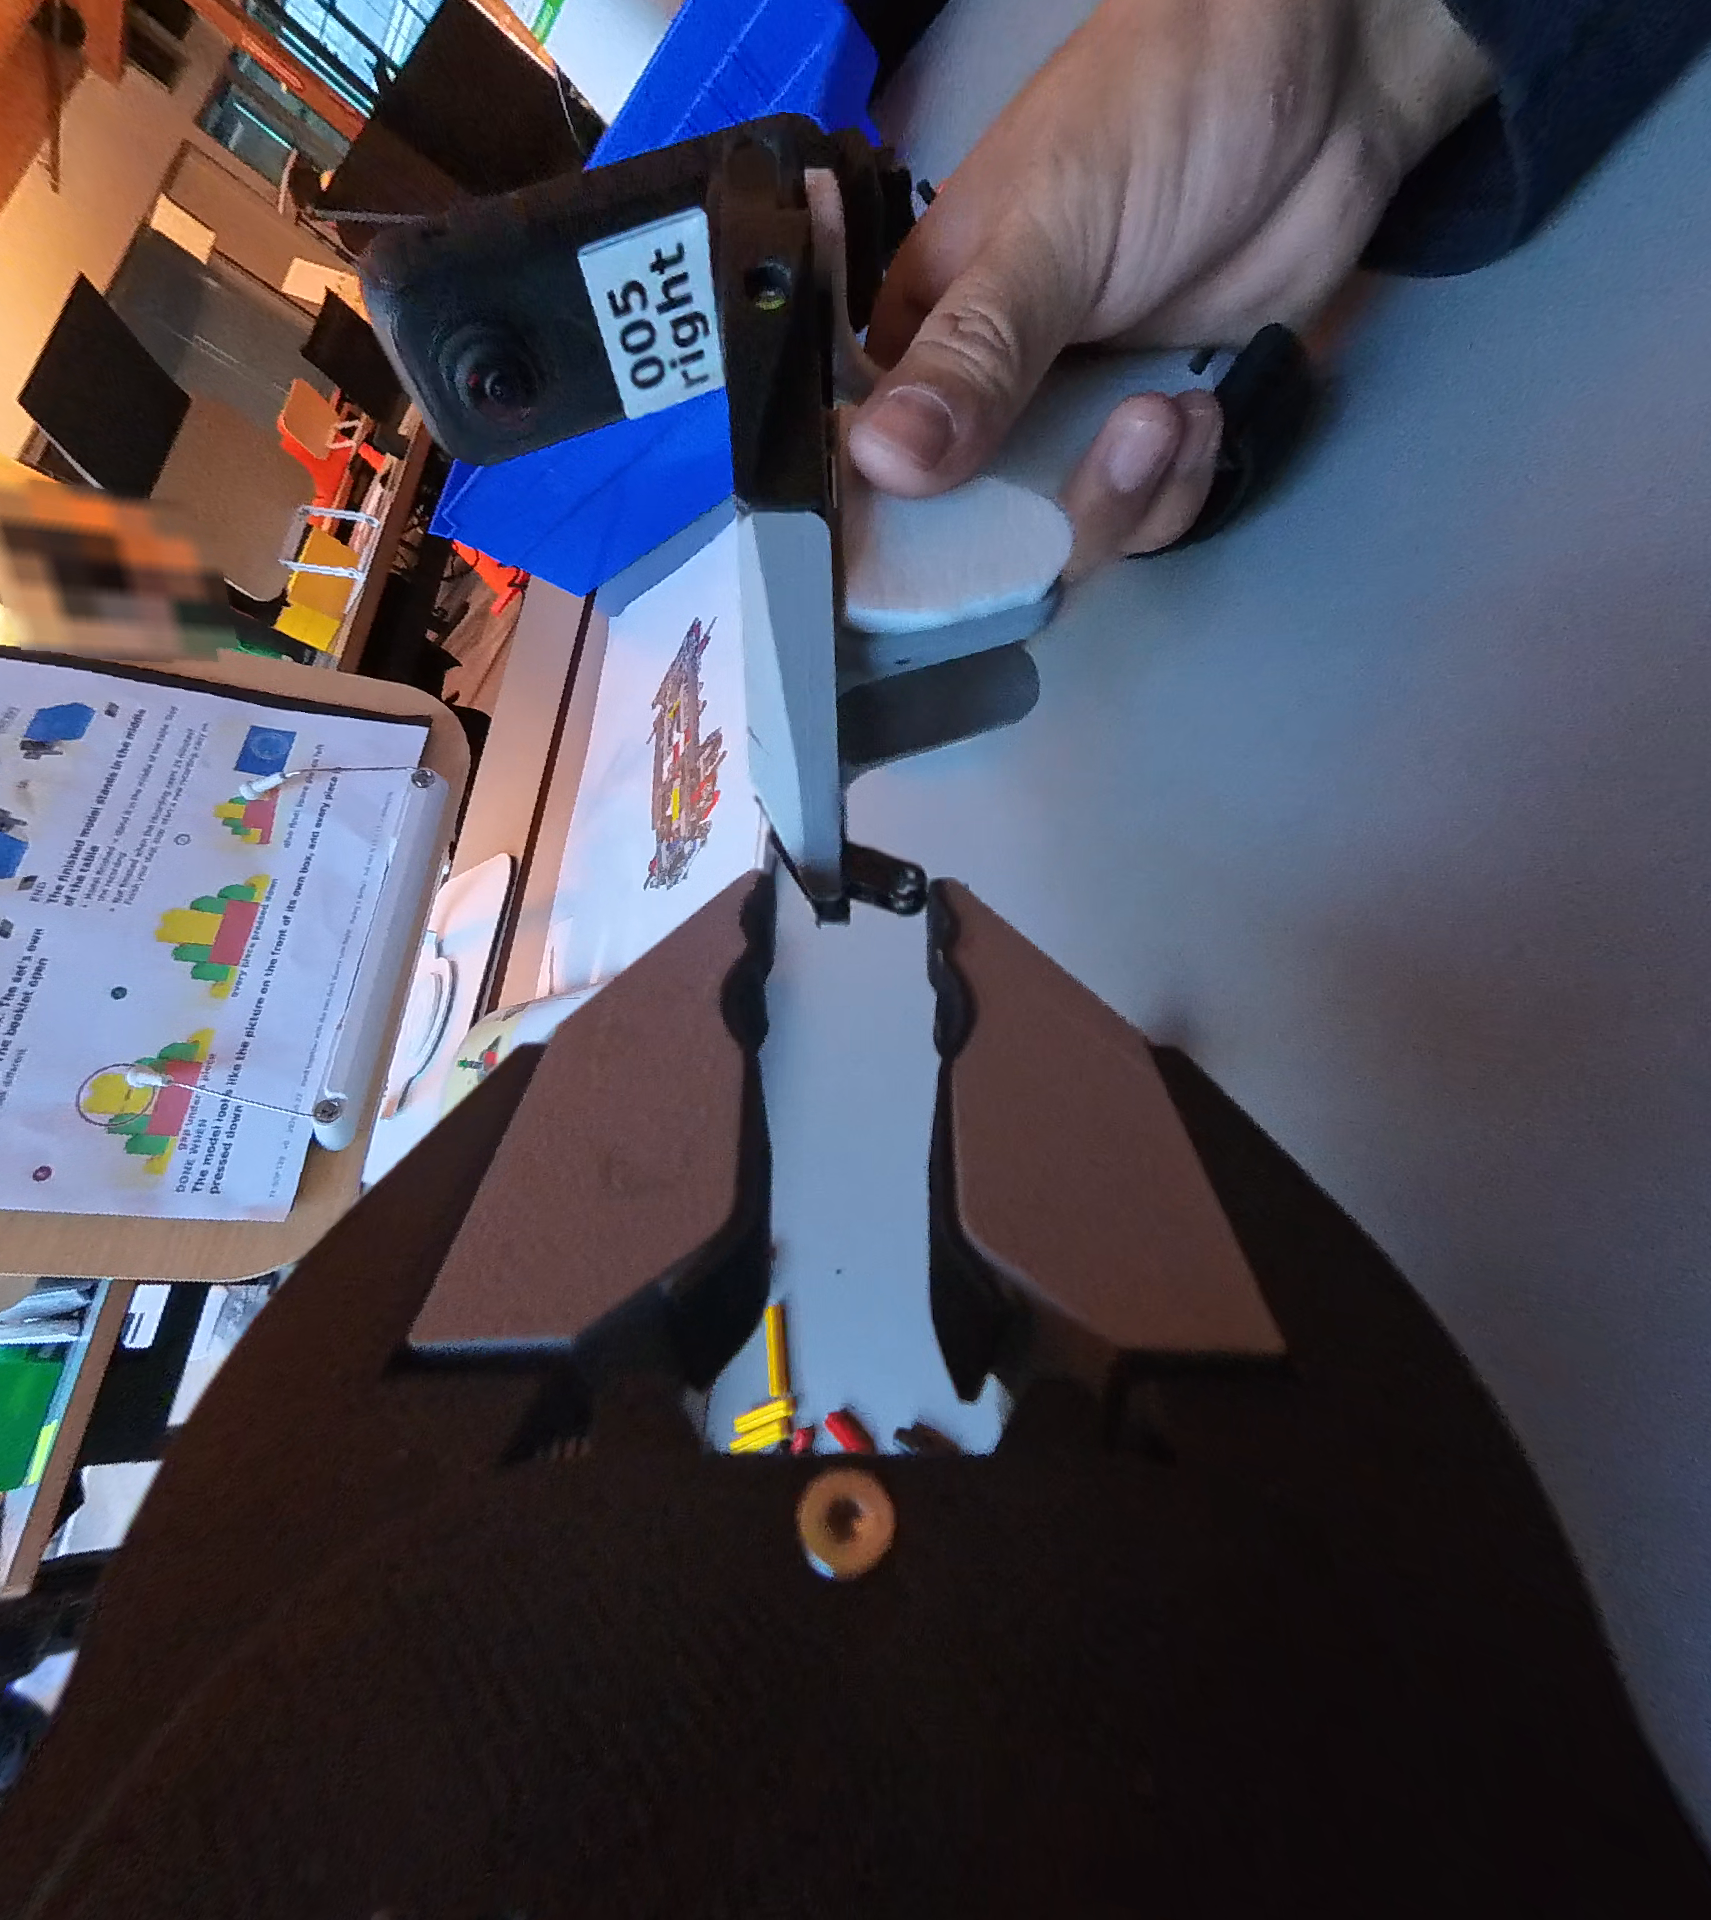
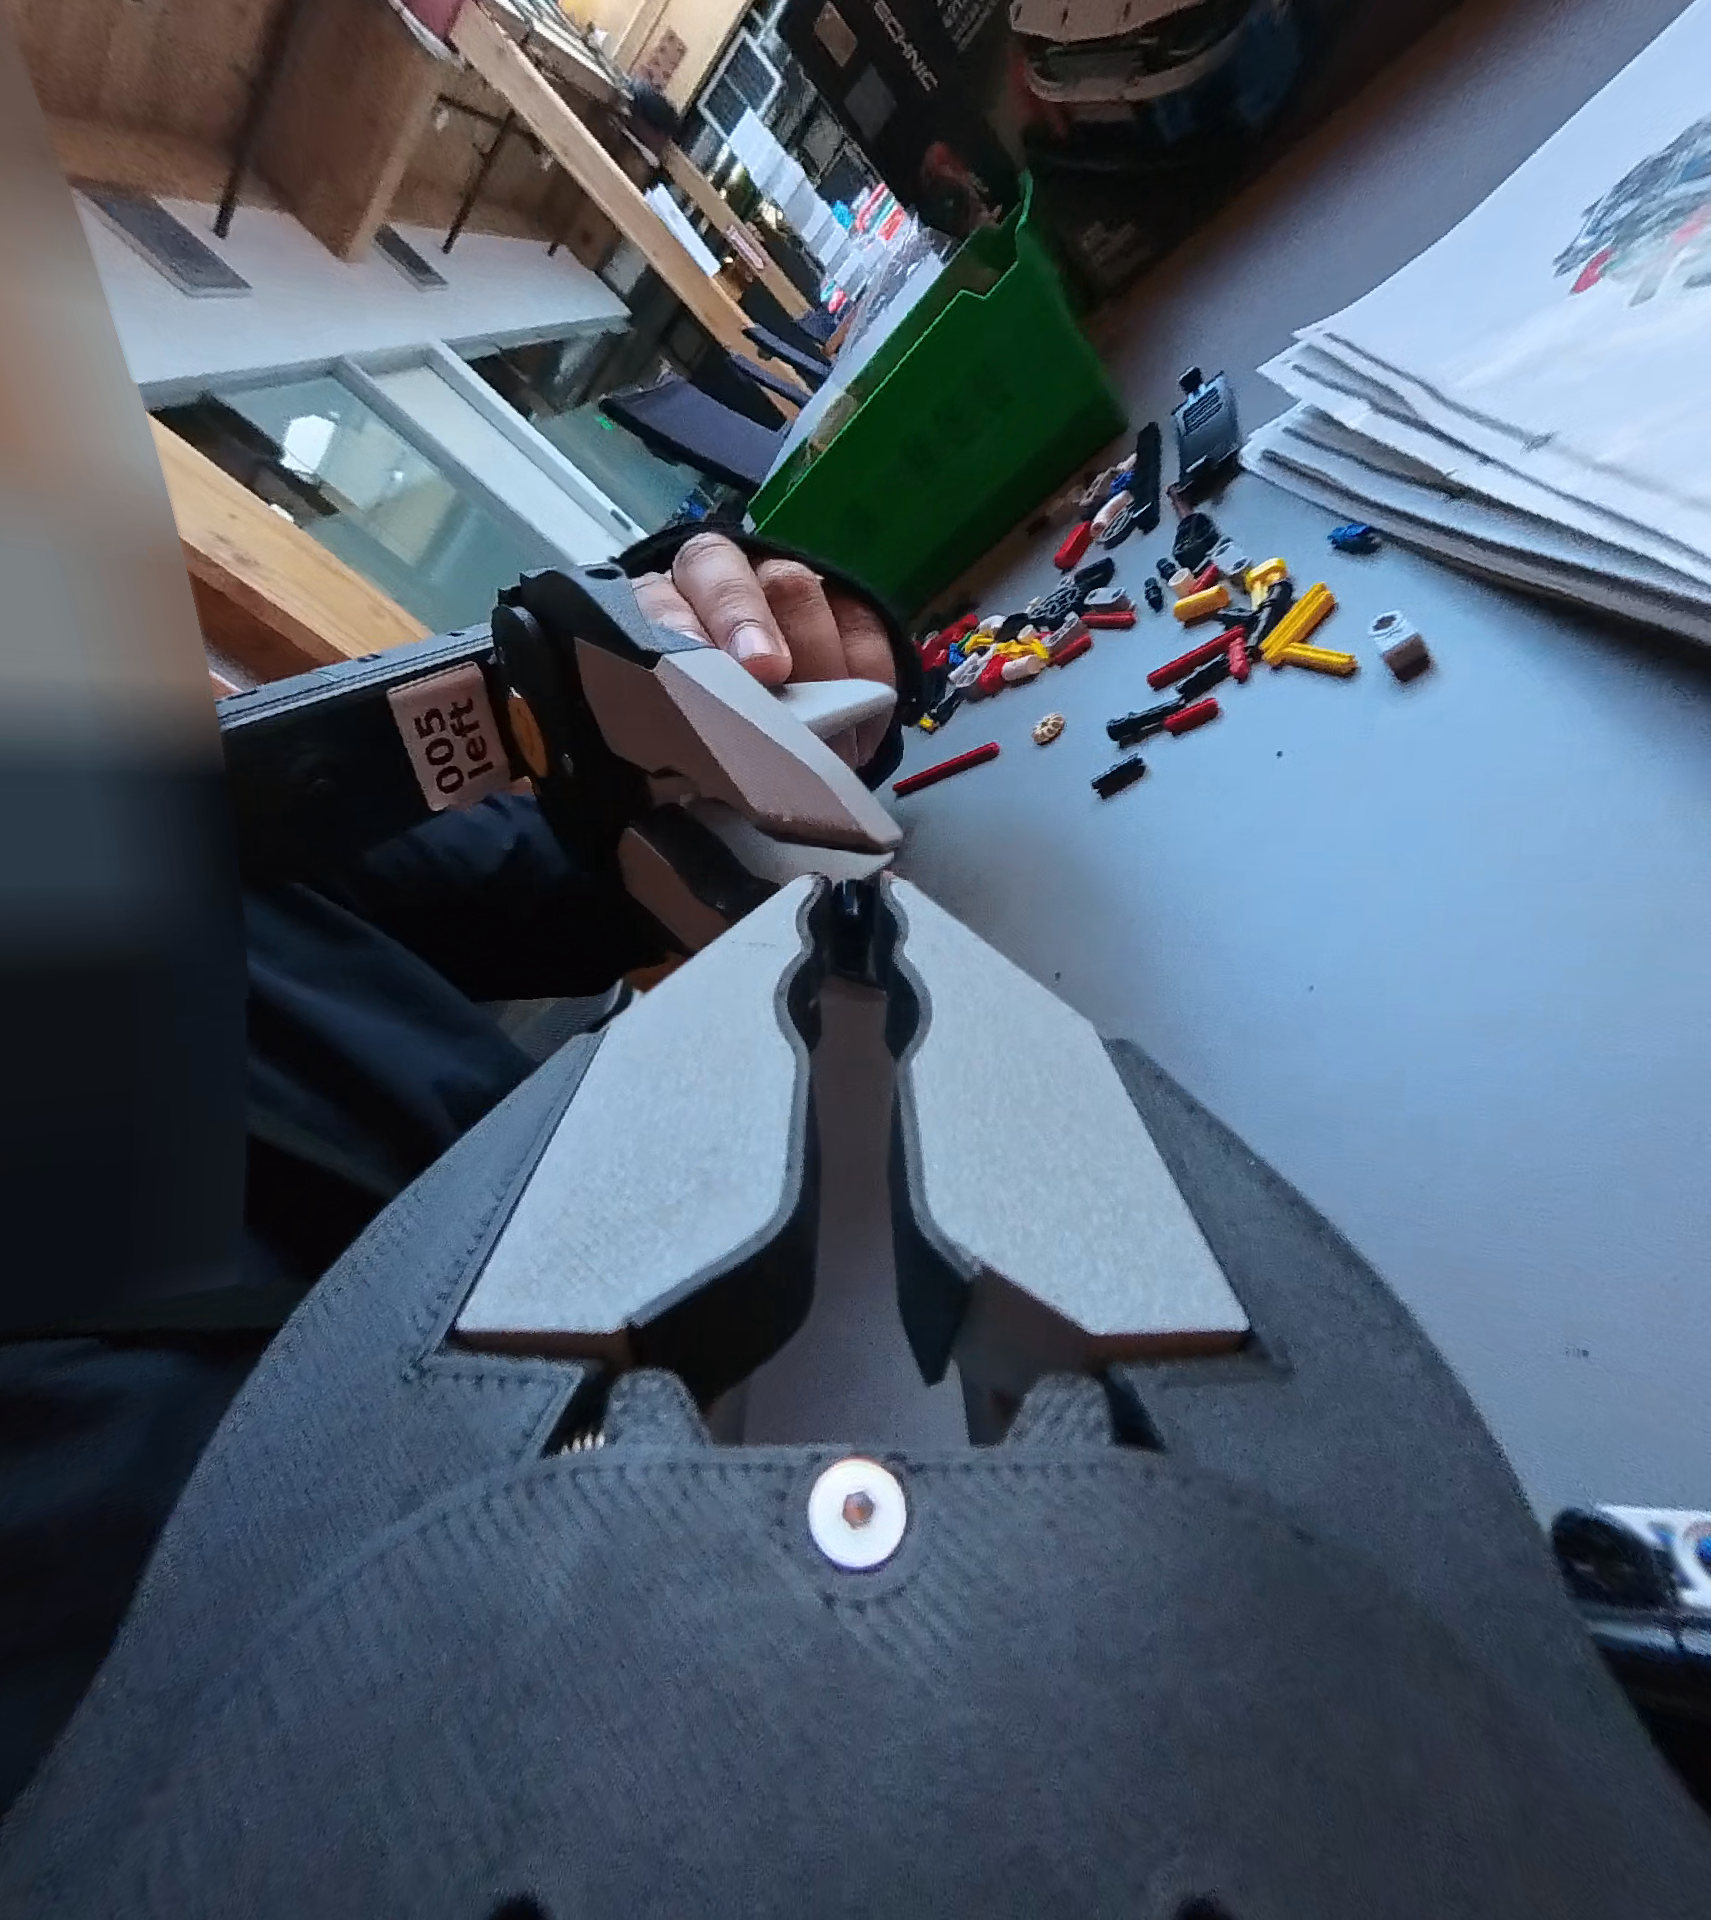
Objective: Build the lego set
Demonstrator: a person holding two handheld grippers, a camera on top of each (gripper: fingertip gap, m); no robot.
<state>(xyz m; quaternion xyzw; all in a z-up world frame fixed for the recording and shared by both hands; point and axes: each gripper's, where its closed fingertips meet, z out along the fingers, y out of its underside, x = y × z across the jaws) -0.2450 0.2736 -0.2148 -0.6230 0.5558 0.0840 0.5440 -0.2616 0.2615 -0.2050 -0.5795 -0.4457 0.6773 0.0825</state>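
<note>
Workshop bench, grey table point(image 2: 1453, 1039). Right gripper point(image 2: 856, 914) fingers nearly closed, pinching small black piece point(image 1: 882, 878). Left gripper point(image 1: 846, 914) fingers apart, tips flanking that piece, contact unclear. Loose coloured pieces point(image 2: 1194, 623) unsorted near booklet point(image 2: 1609, 416); no assembled model seen.

small black piece point(image 1: 880, 881) clamped in right tool point(image 1: 825, 902), above grey table point(image 1: 1350, 935).

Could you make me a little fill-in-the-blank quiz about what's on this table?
1. The right gripper pinches a small ____ piece.
2. Beyond the loose pieces stands a ____ bin.
3. The left gripper's fingers stand ____.

Missing words: black; green; apart
</note>
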